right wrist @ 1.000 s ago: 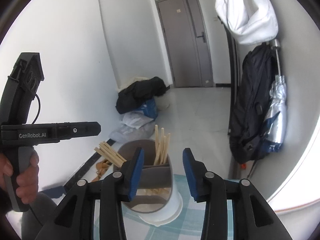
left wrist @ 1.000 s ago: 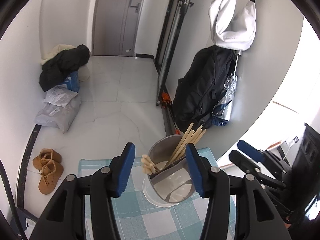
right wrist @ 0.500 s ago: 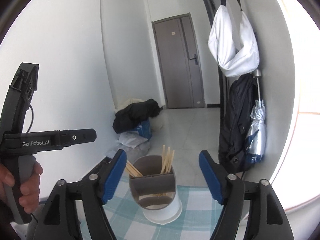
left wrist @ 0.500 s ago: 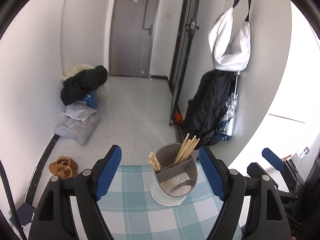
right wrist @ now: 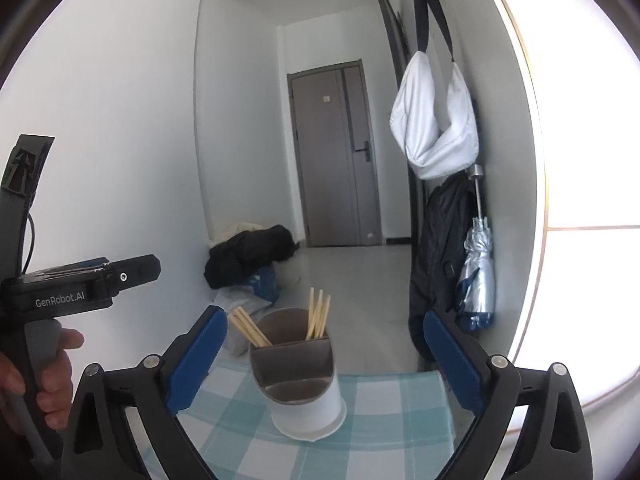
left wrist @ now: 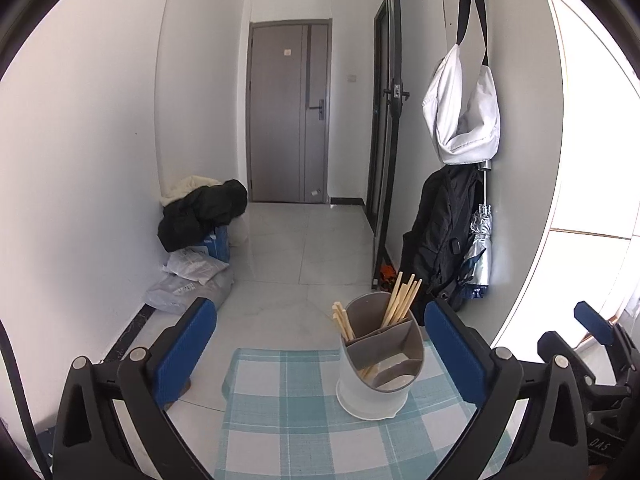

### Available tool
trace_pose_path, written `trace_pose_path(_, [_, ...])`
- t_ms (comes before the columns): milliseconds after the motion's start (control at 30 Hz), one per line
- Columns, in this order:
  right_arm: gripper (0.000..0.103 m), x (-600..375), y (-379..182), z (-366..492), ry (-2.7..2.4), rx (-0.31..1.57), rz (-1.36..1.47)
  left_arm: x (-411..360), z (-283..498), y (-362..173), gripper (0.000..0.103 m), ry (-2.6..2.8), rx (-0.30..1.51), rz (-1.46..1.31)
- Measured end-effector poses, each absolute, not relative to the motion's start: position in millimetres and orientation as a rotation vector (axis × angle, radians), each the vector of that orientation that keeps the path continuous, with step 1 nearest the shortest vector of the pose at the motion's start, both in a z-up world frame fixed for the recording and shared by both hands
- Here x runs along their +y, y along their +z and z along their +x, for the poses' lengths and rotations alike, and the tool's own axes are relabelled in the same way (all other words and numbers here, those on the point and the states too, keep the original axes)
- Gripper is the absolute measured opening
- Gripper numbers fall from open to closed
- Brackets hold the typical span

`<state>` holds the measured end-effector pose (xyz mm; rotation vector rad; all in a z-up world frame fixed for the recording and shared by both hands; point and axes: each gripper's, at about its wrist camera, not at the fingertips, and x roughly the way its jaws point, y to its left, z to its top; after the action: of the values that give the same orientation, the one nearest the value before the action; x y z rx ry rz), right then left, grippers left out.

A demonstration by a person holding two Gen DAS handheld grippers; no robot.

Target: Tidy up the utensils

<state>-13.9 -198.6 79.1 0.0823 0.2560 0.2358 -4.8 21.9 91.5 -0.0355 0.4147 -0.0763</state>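
A grey and white utensil holder stands upright on a table with a teal checked cloth. Wooden chopsticks stick up from its back compartment. More chopsticks lean out of a side one. My left gripper is back from the holder, its jaws opening wide with nothing between them. My right gripper is likewise opening and empty, the holder ahead of its tips. Each gripper shows at the edge of the other's view: the right gripper and the left gripper, held by a hand.
The table's far edge drops to a tiled floor. A black backpack, a silver umbrella and a white bag hang on the right wall. Clothes and bags are piled on the floor at the left, and a grey door closes the corridor.
Both grippers have drawn back from the holder and tipped upward, so it looks smaller. Both pairs of jaws have spread from half closed to wide apart.
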Motion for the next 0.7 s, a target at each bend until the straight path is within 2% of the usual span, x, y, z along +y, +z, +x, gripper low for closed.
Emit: trace_pose_path(700, [0.101, -181, 29, -46, 0.244, 0.198, -0.002, 39, -23, 29, 0.102, -0.028, 0.409, -0.037])
